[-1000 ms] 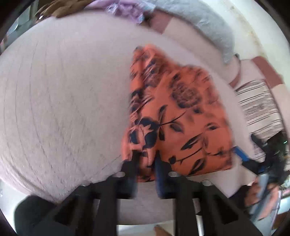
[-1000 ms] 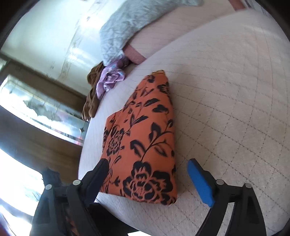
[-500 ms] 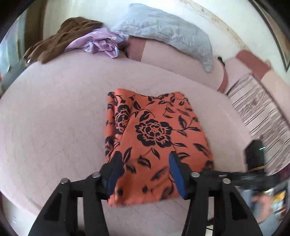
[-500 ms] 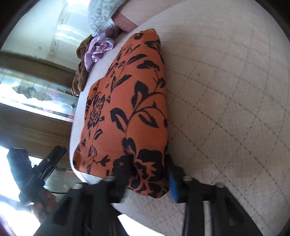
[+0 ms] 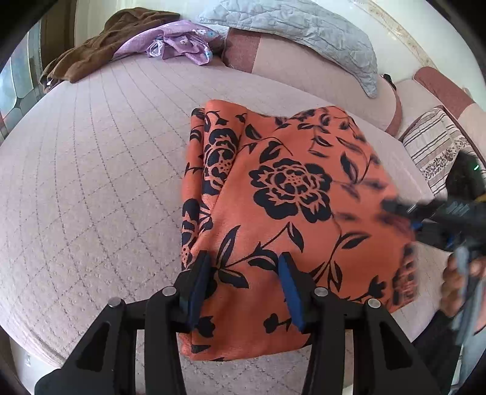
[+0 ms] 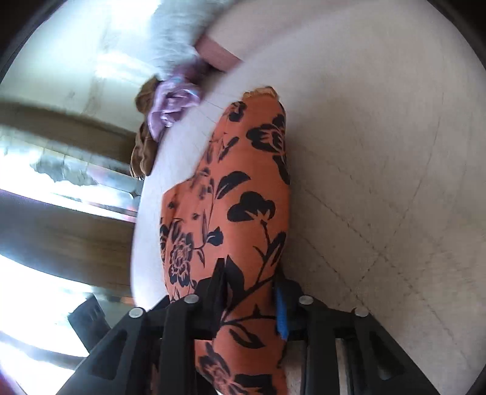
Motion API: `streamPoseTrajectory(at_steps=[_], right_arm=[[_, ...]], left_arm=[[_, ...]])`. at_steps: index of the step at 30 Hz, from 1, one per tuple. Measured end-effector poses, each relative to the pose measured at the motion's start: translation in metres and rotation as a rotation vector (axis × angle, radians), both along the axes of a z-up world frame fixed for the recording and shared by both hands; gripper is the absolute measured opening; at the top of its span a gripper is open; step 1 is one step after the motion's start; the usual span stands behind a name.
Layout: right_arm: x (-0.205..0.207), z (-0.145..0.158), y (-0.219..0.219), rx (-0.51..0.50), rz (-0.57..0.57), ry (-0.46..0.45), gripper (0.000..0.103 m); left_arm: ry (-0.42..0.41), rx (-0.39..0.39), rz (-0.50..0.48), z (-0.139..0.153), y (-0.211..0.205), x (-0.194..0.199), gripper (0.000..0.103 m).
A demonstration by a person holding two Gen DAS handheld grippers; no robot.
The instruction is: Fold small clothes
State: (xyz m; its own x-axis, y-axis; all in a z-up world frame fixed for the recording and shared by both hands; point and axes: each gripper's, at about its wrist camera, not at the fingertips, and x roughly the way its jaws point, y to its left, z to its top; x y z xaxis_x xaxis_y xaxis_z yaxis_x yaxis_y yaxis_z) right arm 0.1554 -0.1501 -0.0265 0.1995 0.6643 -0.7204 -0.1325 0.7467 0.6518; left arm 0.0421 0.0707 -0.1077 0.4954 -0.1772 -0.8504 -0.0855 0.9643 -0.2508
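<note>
An orange cloth with a black flower print [image 5: 291, 194] lies folded on the quilted bed. My left gripper [image 5: 243, 267] is open, its blue pads straddling the cloth's near edge just above it. My right gripper [image 6: 252, 288] is shut on the cloth's right edge [image 6: 243, 237] and lifts it off the bed. The right gripper also shows blurred at the right of the left wrist view [image 5: 440, 212].
The pale quilted bed [image 5: 91, 182] spreads left of the cloth. A brown garment [image 5: 91, 51] and a purple one [image 5: 179, 42] lie at the far edge. A grey pillow [image 5: 303, 27] and a striped cushion [image 5: 434, 145] are at the back right.
My left gripper let go of the cloth's near edge and opened wide. My right gripper closed on the right edge and raised it.
</note>
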Motion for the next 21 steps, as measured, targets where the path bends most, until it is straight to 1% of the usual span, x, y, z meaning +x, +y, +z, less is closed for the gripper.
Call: streamPoseTrajectory(at_steps=[1, 2, 3, 4, 5, 7, 8, 9, 10, 11, 12, 13, 14, 15, 16, 17, 18, 20, 21], right_arm=[[-0.003, -0.003, 0.002, -0.066, -0.005, -0.021, 0.027], [-0.005, -0.02, 0.008, -0.164, 0.005, -0.011, 0.027], [-0.008, -0.023, 0.005, -0.151, -0.013, -0.011, 0.027], [-0.009, -0.02, 0.002, -0.127, -0.025, -0.014, 0.027], [-0.011, -0.009, 0.001, -0.087, -0.028, -0.031, 0.028], [-0.009, 0.004, -0.005, -0.041, -0.049, -0.045, 0.033], [-0.004, 0.004, -0.012, -0.012, -0.082, -0.035, 0.041], [0.002, -0.002, -0.019, 0.016, -0.102, -0.013, 0.056], [0.008, -0.01, -0.025, 0.046, -0.123, 0.017, 0.085], [0.016, -0.023, -0.033, 0.08, -0.155, 0.056, 0.087], [0.027, -0.034, -0.032, 0.112, -0.177, 0.096, 0.087], [0.035, -0.045, -0.031, 0.133, -0.177, 0.138, 0.086], [0.037, -0.049, -0.019, 0.14, -0.165, 0.146, 0.074], [0.04, -0.048, -0.008, 0.146, -0.129, 0.133, 0.054], [0.041, -0.04, 0.005, 0.092, -0.077, 0.105, 0.031], [0.039, -0.024, 0.017, 0.014, -0.06, 0.041, 0.026], [0.034, -0.009, 0.02, -0.003, -0.051, -0.015, 0.025], [0.017, 0.018, 0.028, -0.079, -0.045, -0.156, 0.024], [0.015, 0.011, 0.029, -0.12, -0.042, -0.157, 0.024]], left_arm=[[-0.003, 0.003, -0.008, 0.0, 0.0, -0.001, 0.048], [-0.002, 0.014, -0.009, -0.001, -0.003, 0.003, 0.048], [-0.002, 0.019, -0.008, -0.001, -0.003, 0.003, 0.048], [-0.003, 0.012, -0.003, 0.0, -0.001, 0.003, 0.048], [-0.006, 0.001, 0.001, -0.001, 0.0, 0.003, 0.048], [-0.01, -0.015, 0.005, 0.0, 0.003, 0.002, 0.048], [-0.01, -0.02, 0.005, 0.0, 0.003, 0.001, 0.048], [-0.01, -0.016, 0.004, 0.0, 0.003, 0.001, 0.048], [-0.011, -0.009, 0.003, 0.0, 0.003, 0.001, 0.048], [-0.011, -0.009, 0.004, 0.0, 0.003, 0.001, 0.048], [-0.01, -0.01, 0.005, 0.001, 0.003, 0.0, 0.048], [-0.01, -0.014, 0.007, 0.0, 0.003, 0.002, 0.048], [-0.009, -0.015, 0.007, 0.0, 0.003, 0.002, 0.048], [-0.008, -0.017, 0.007, 0.0, 0.003, 0.002, 0.048], [-0.008, -0.018, 0.006, 0.0, 0.004, 0.003, 0.048], [-0.01, -0.019, 0.002, 0.0, 0.004, 0.002, 0.048], [-0.013, -0.019, -0.001, 0.0, 0.004, 0.002, 0.048], [-0.016, -0.022, 0.0, -0.001, 0.005, 0.001, 0.048], [-0.018, -0.025, -0.002, -0.001, 0.005, 0.001, 0.048]])
